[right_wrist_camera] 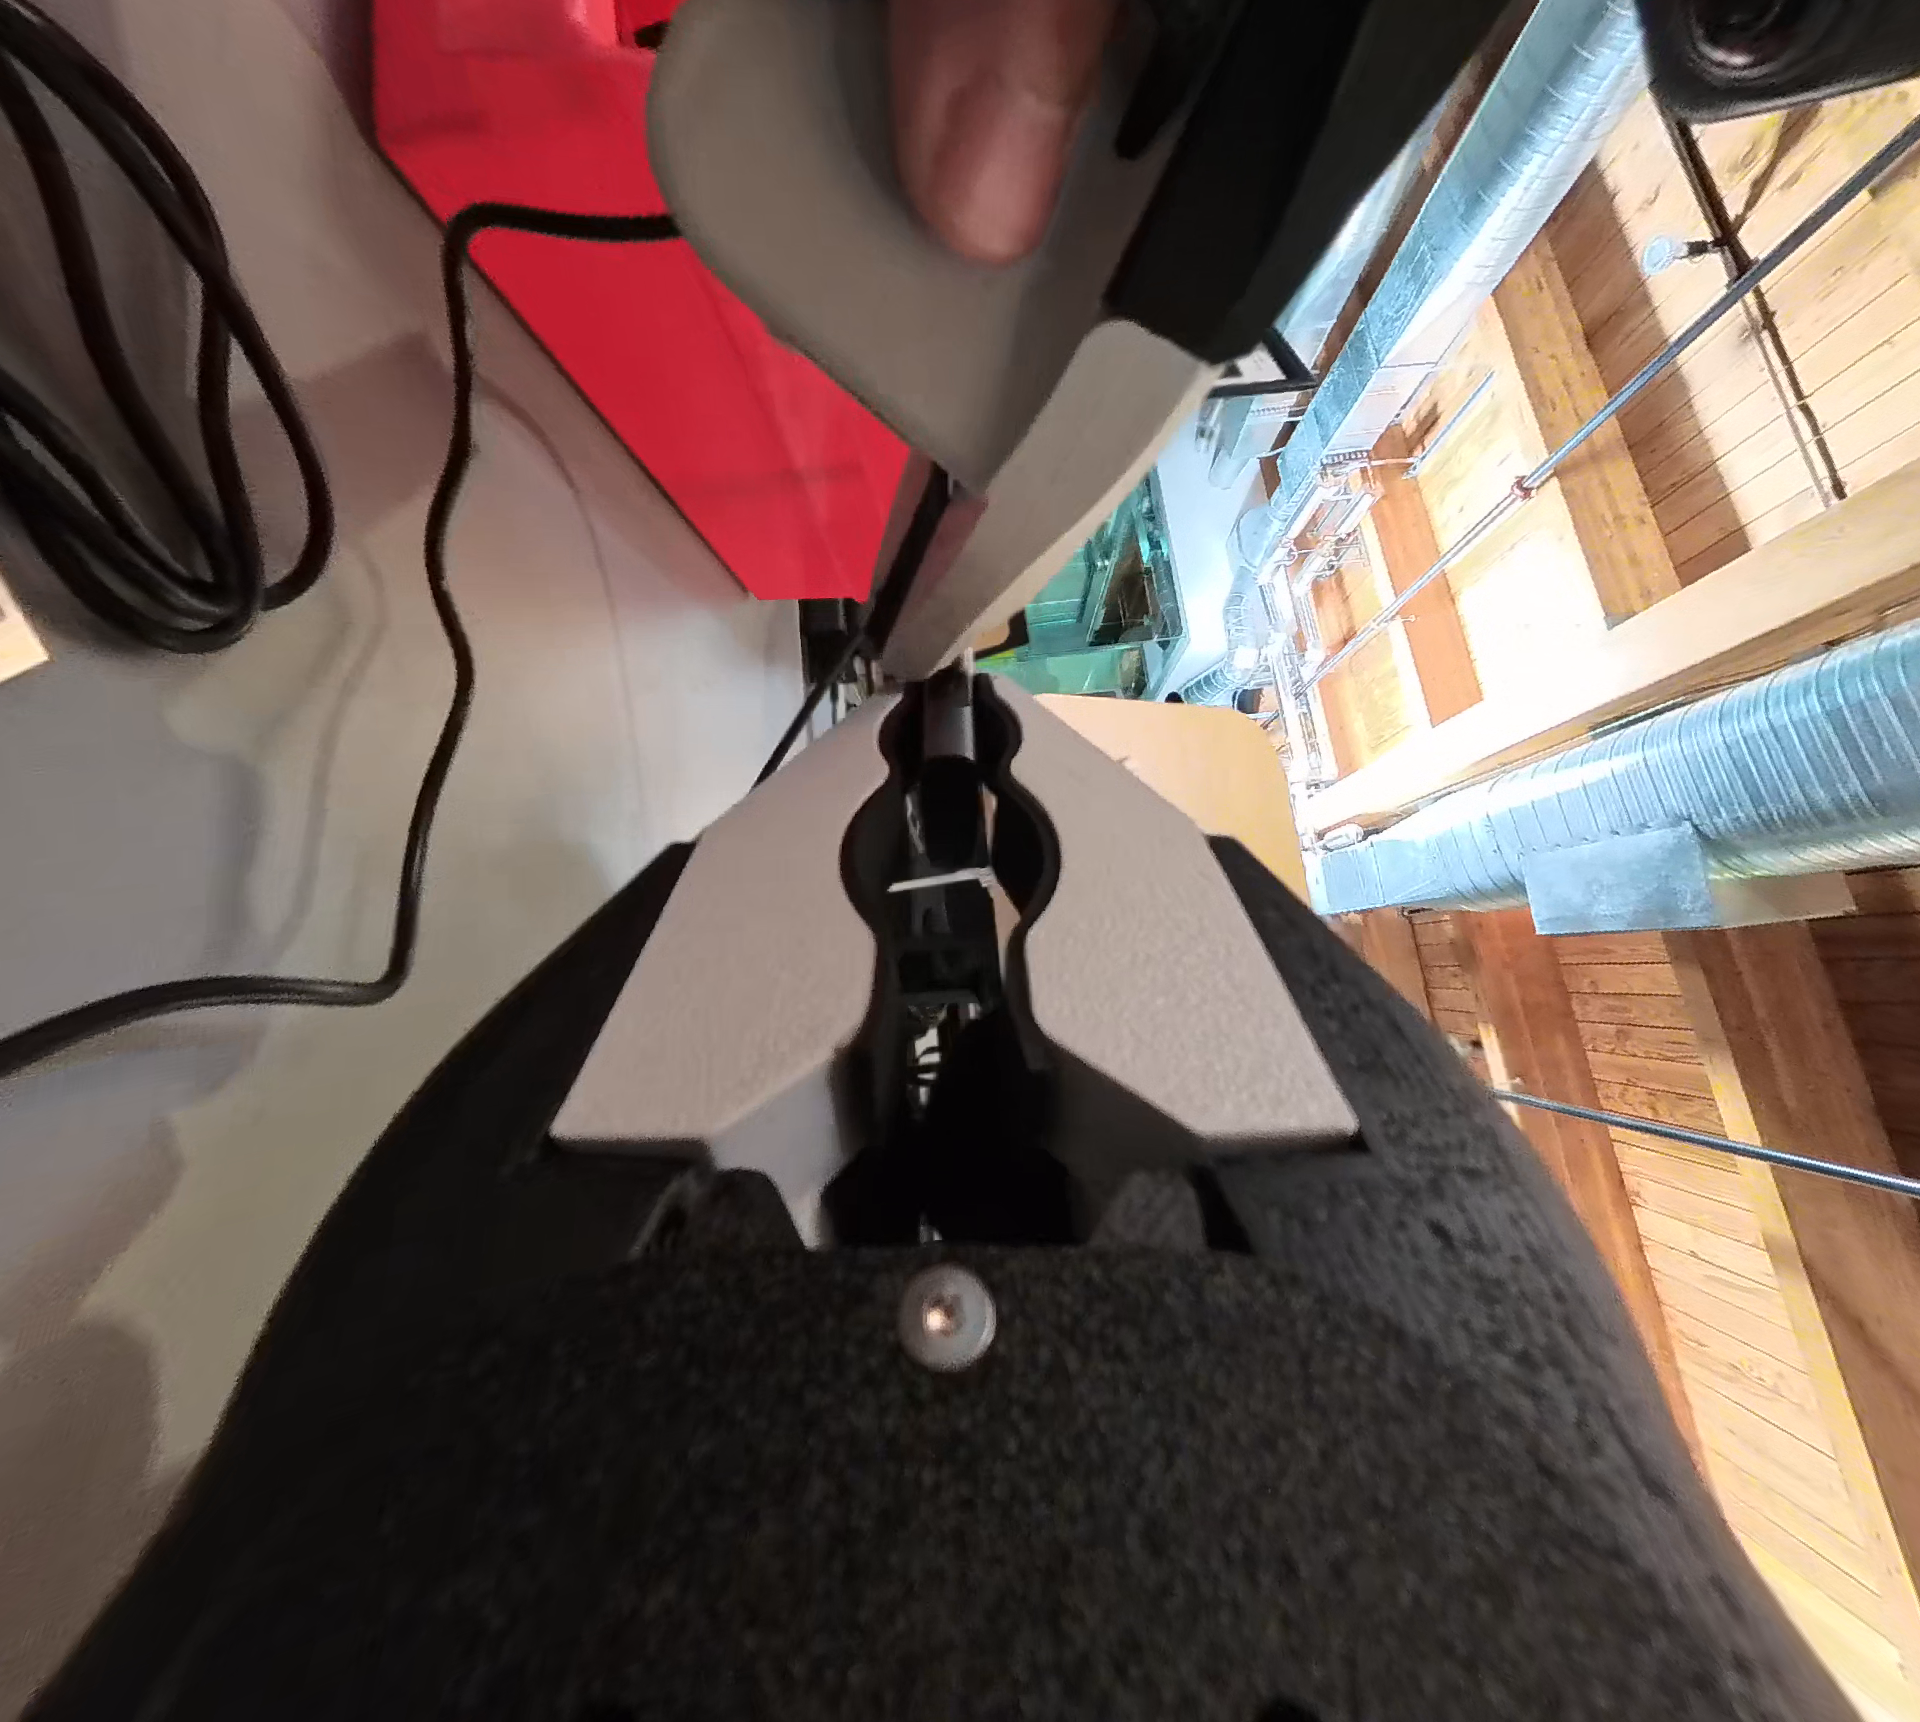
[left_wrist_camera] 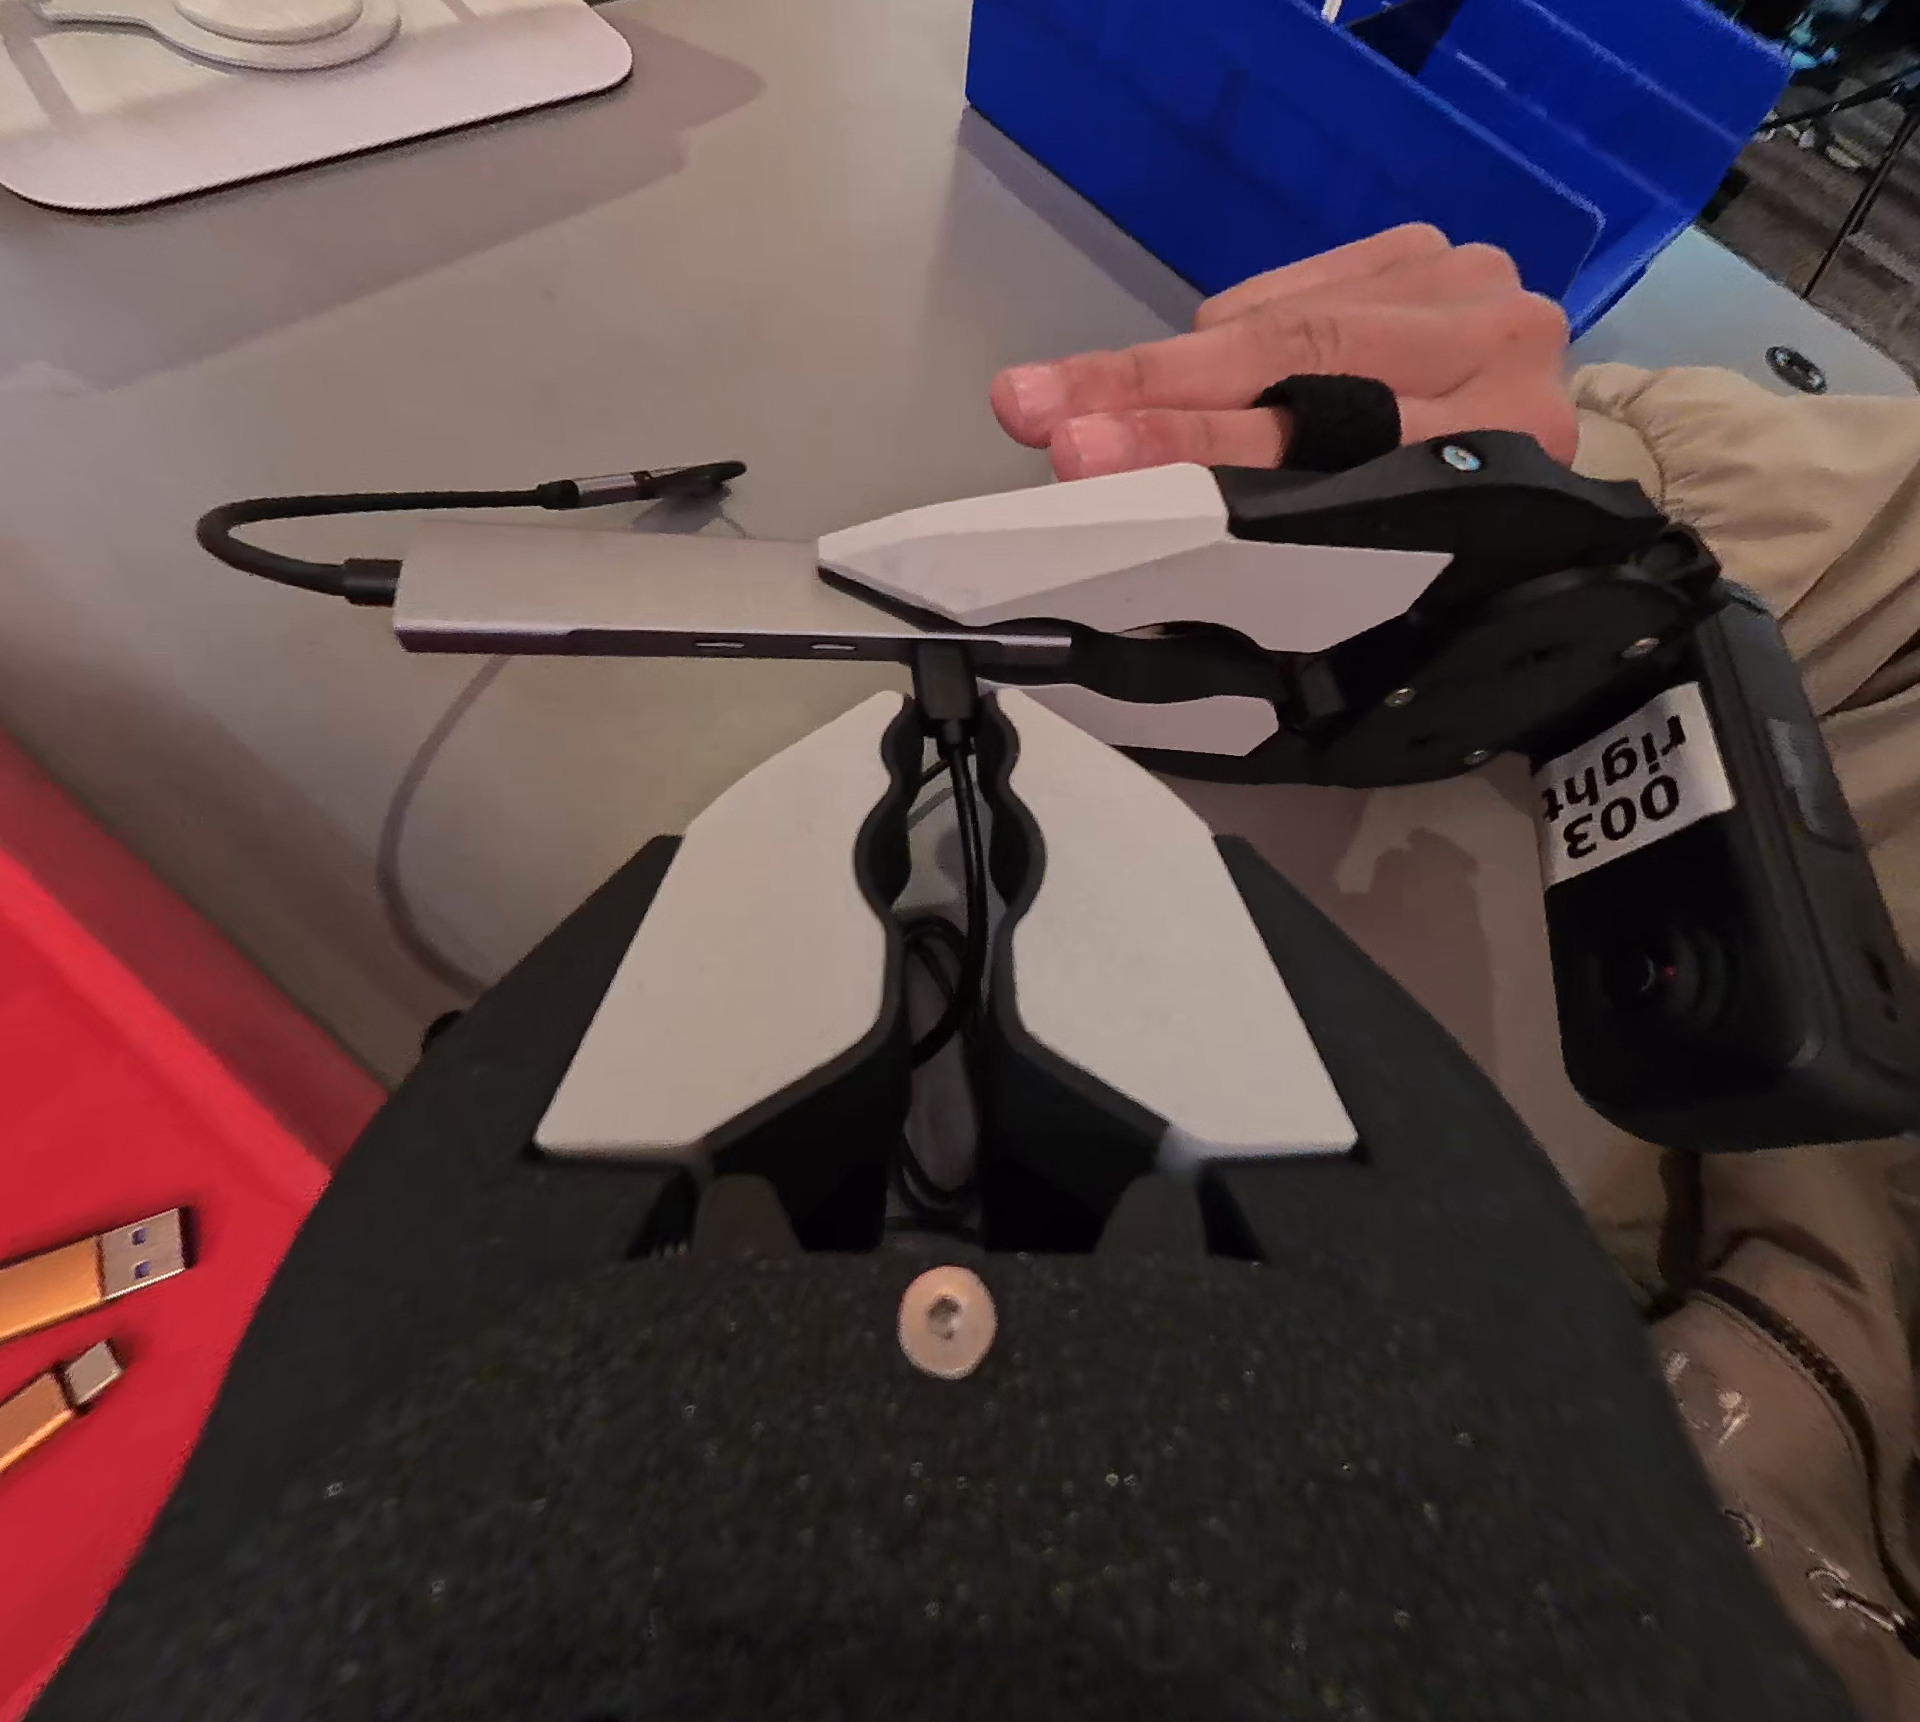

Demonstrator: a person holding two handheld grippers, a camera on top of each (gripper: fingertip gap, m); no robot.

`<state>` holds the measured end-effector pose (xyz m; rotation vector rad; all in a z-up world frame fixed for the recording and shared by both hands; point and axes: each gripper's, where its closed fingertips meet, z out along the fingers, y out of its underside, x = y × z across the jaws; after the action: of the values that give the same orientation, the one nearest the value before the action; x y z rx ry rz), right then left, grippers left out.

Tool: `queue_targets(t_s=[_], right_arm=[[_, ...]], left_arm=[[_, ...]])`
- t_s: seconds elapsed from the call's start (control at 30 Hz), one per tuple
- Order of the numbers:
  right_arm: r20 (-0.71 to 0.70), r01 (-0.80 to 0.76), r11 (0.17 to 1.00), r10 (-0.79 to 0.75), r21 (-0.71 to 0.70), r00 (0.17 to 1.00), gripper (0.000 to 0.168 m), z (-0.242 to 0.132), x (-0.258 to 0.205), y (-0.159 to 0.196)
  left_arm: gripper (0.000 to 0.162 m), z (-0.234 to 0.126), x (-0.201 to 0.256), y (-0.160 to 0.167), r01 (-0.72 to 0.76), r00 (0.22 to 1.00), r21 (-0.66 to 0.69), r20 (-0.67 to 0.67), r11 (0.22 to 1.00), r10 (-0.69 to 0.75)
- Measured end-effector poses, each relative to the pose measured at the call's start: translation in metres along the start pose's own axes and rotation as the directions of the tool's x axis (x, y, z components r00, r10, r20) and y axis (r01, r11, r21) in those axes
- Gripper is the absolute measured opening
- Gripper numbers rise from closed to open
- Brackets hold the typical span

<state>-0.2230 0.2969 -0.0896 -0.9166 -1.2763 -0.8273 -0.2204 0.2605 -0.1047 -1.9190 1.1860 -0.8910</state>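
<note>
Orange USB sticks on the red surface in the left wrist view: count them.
2. Both lie at the left edge on the red surface: one USB stick, the other USB stick just below it. Both are cropped; more may lie out of frame.

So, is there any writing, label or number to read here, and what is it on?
White sticker with black print, on the black camera of the right claw: legible, but I don't repeat writing.
Grey hub, held by that claw: none visible.
Orange USB sticks: none legible.
</note>
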Motion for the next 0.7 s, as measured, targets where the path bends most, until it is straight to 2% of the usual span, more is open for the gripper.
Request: queue_targets(t_s=[0.03,0.13,0.2,0.37,0.5,0.6,0.7], right_arm=[[0.002,-0.014,1.000,0.014,-0.001,1.000,0.006,0.000,0.001,0.001],[-0.006,-0.037,0.999,0.037,-0.006,0.999,0.006,0.002,0.001,0.002],[0.030,-0.109,0.994,0.109,-0.014,0.994,0.007,0.004,-0.004,0.002],[0.038,-0.217,0.975,0.216,0.048,0.976,0.009,0.000,0.004,0.002],[0.039,-0.215,0.976,0.213,0.043,0.976,0.015,0.002,0.000,0.003],[0.047,-0.185,0.982,0.183,0.038,0.982,0.008,0.002,-0.004,0.002],[0.047,-0.181,0.983,0.179,0.037,0.983,0.008,0.003,-0.003,0.006]], left_arm=[[0.009,0.000,0.000,-0.002,0.010,1.000,0.015,0.001,1.000,-0.010],[0.010,0.001,-0.002,-0.003,-0.030,0.999,0.025,0.037,0.999,0.029],[0.010,0.002,-0.004,-0.002,-0.050,0.997,0.017,0.060,0.999,0.049],[0.010,-0.002,0.004,-0.007,0.019,1.000,0.040,0.001,0.999,-0.019],[0.010,0.001,0.020,-0.006,-0.010,1.000,0.015,-0.025,1.000,0.010],[0.010,0.008,0.020,-0.003,-0.044,0.999,0.001,0.016,0.999,0.044],[0.010,0.010,0.019,-0.004,-0.013,1.000,0.022,0.017,1.000,0.012]])
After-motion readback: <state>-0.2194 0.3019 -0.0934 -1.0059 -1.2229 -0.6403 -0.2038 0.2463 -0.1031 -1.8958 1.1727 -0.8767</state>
